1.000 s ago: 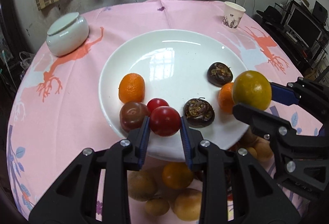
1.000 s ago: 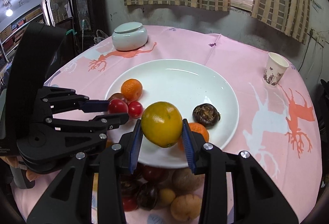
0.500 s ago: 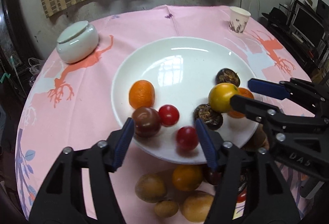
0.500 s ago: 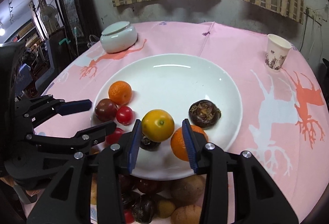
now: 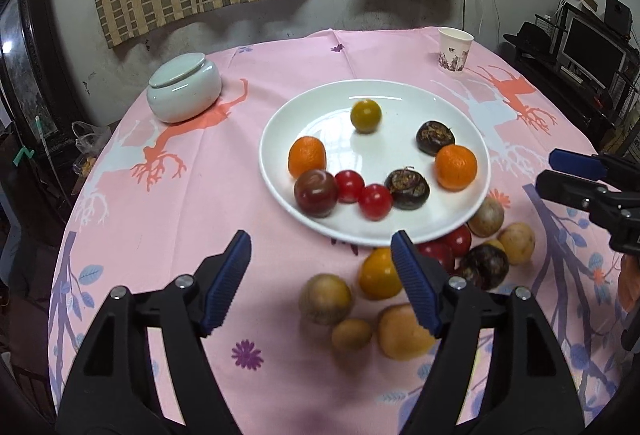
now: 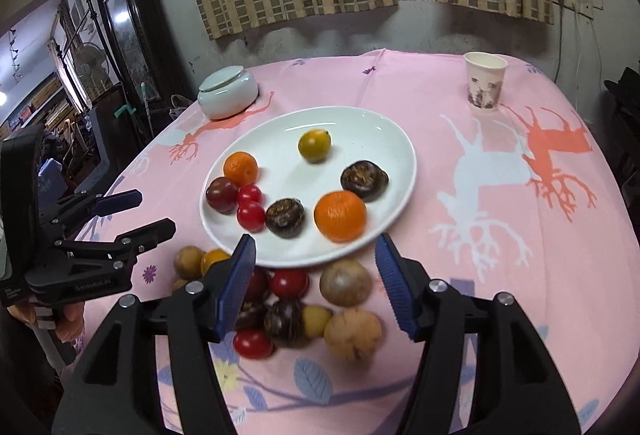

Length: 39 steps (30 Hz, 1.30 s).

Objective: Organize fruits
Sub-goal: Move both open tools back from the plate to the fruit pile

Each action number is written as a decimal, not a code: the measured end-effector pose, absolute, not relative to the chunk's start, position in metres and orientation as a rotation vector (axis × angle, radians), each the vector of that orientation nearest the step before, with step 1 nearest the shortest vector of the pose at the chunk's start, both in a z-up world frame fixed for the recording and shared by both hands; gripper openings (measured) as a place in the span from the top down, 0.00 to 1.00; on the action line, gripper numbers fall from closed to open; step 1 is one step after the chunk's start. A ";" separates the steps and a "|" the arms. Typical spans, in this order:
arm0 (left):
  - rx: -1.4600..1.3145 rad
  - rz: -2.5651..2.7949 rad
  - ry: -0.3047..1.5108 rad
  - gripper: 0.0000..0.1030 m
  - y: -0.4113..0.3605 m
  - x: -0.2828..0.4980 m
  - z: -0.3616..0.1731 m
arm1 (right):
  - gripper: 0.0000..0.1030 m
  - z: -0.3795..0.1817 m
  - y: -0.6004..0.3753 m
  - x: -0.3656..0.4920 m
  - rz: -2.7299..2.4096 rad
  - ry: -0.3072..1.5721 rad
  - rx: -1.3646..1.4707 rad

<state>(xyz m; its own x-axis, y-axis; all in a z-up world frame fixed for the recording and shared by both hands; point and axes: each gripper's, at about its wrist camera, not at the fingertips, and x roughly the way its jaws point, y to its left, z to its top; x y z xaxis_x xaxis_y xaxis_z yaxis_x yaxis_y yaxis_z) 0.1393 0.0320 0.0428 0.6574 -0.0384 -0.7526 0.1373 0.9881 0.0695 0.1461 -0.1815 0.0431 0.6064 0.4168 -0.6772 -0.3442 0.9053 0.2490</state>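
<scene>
Since the earlier frame, both fruits have been released: the yellow-green citrus point(image 6: 314, 151) is lying far on the white plate point(image 6: 384, 139). Left gripper point(image 5: 322, 281) and right gripper point(image 6: 314, 283) fingers are opening, empty.

- White plate point(image 5: 280, 123): one, bearing eight fruits point(image 5: 456, 167).
- Loose fruits point(image 6: 346, 283) on the cloth before the plate: about nine, partly hidden by the grippers.
- Paper cup point(image 6: 486, 87): one.
- Lidded ceramic jar point(image 5: 184, 87): one.
</scene>
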 end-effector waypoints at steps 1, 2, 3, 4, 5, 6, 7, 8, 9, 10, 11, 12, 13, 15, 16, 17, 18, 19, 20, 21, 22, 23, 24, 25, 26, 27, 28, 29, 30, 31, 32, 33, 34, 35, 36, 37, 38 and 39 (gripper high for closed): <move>0.123 -0.101 0.849 0.27 0.033 0.136 0.043 | 0.39 0.043 -0.186 0.138 0.440 0.801 0.115; 0.122 -0.102 0.851 0.26 0.033 0.131 0.042 | 0.38 0.043 -0.188 0.134 0.437 0.799 0.123; 0.123 -0.102 0.852 0.25 0.033 0.128 0.041 | 0.38 0.042 -0.189 0.129 0.435 0.799 0.129; 0.125 -0.101 0.852 0.25 0.032 0.125 0.041 | 0.38 0.040 -0.191 0.122 0.437 0.802 0.131; 0.125 -0.100 0.851 0.25 0.032 0.121 0.041 | 0.38 0.039 -0.192 0.118 0.437 0.805 0.130; 0.122 -0.102 0.851 0.24 0.032 0.118 0.040 | 0.38 0.037 -0.192 0.115 0.435 0.808 0.130; 0.119 -0.104 0.853 0.23 0.032 0.115 0.039 | 0.38 0.034 -0.193 0.111 0.434 0.815 0.133; 0.119 -0.105 0.854 0.23 0.031 0.112 0.037 | 0.38 0.032 -0.193 0.108 0.433 0.819 0.137; 0.120 -0.106 0.855 0.23 0.031 0.109 0.036 | 0.38 0.030 -0.193 0.106 0.434 0.821 0.145; 0.121 -0.107 0.858 0.23 0.031 0.106 0.033 | 0.38 0.027 -0.194 0.104 0.435 0.824 0.156; 0.122 -0.107 0.861 0.23 0.031 0.105 0.030 | 0.38 0.024 -0.195 0.103 0.437 0.830 0.165; 0.128 -0.105 0.865 0.23 0.031 0.103 0.027 | 0.38 0.021 -0.194 0.102 0.440 0.836 0.175; 0.133 -0.103 0.869 0.23 0.032 0.101 0.023 | 0.38 0.019 -0.195 0.101 0.443 0.842 0.187; 0.141 -0.099 0.878 0.23 0.034 0.098 0.017 | 0.38 0.014 -0.194 0.101 0.448 0.850 0.198; 0.144 -0.099 0.885 0.23 0.036 0.096 0.014 | 0.38 0.012 -0.194 0.100 0.453 0.856 0.199; 0.147 -0.097 0.892 0.23 0.038 0.097 0.011 | 0.38 0.010 -0.193 0.100 0.461 0.862 0.203; 0.149 -0.093 0.897 0.23 0.039 0.096 0.008 | 0.38 0.007 -0.192 0.100 0.472 0.871 0.209; 0.151 -0.088 0.903 0.23 0.041 0.096 0.005 | 0.38 0.006 -0.192 0.100 0.479 0.876 0.211; 0.151 -0.084 0.910 0.23 0.043 0.096 0.002 | 0.38 0.005 -0.191 0.099 0.484 0.877 0.210; 0.151 -0.083 0.916 0.23 0.045 0.096 0.000 | 0.38 0.004 -0.190 0.099 0.488 0.875 0.209; 0.150 -0.085 0.923 0.23 0.047 0.096 -0.002 | 0.38 0.004 -0.190 0.098 0.494 0.875 0.209; 0.147 -0.091 0.930 0.24 0.048 0.096 -0.005 | 0.38 0.003 -0.189 0.098 0.499 0.877 0.210; 0.146 -0.100 0.936 0.25 0.049 0.096 -0.006 | 0.38 0.002 -0.189 0.098 0.504 0.880 0.213; 0.147 -0.111 0.941 0.29 0.050 0.095 -0.008 | 0.38 0.001 -0.190 0.098 0.514 0.886 0.224; 0.145 -0.118 0.944 0.32 0.051 0.095 -0.010 | 0.38 -0.001 -0.190 0.099 0.522 0.893 0.232; 0.145 -0.123 0.949 0.33 0.052 0.095 -0.012 | 0.38 -0.002 -0.190 0.099 0.527 0.898 0.235; 0.146 -0.127 0.956 0.33 0.052 0.096 -0.013 | 0.38 -0.003 -0.189 0.099 0.528 0.901 0.234; 0.148 -0.131 0.962 0.34 0.051 0.097 -0.015 | 0.38 -0.004 -0.189 0.100 0.530 0.904 0.234; 0.152 -0.136 0.965 0.36 0.051 0.098 -0.017 | 0.38 -0.005 -0.189 0.100 0.534 0.908 0.236; 0.160 -0.143 0.969 0.40 0.049 0.099 -0.018 | 0.38 -0.005 -0.189 0.101 0.537 0.912 0.237; 0.167 -0.151 0.975 0.42 0.047 0.100 -0.020 | 0.38 -0.006 -0.189 0.101 0.538 0.914 0.237; 0.174 -0.155 0.981 0.42 0.045 0.102 -0.022 | 0.38 -0.006 -0.189 0.101 0.540 0.914 0.238; 0.184 -0.155 0.984 0.42 0.042 0.103 -0.023 | 0.38 -0.007 -0.190 0.101 0.543 0.915 0.240; 0.191 -0.159 0.986 0.42 0.040 0.105 -0.025 | 0.38 -0.007 -0.190 0.102 0.544 0.916 0.242; 0.191 -0.167 0.987 0.42 0.038 0.106 -0.026 | 0.38 -0.007 -0.190 0.102 0.545 0.916 0.242; 0.191 -0.173 0.988 0.43 0.036 0.107 -0.026 | 0.38 -0.007 -0.190 0.102 0.544 0.916 0.239; 0.195 -0.176 0.988 0.45 0.034 0.108 -0.026 | 0.38 -0.009 -0.190 0.103 0.544 0.918 0.237; 0.198 -0.176 0.987 0.47 0.032 0.109 -0.027 | 0.38 -0.009 -0.190 0.103 0.544 0.921 0.236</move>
<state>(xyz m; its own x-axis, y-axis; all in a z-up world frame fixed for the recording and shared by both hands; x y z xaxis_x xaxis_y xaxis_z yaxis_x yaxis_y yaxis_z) 0.1093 0.0321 -0.0266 0.5398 -0.0577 -0.8398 0.2369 0.9677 0.0857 0.1034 -0.1897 -0.0094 0.4826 0.5399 -0.6897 -0.3435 0.8410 0.4180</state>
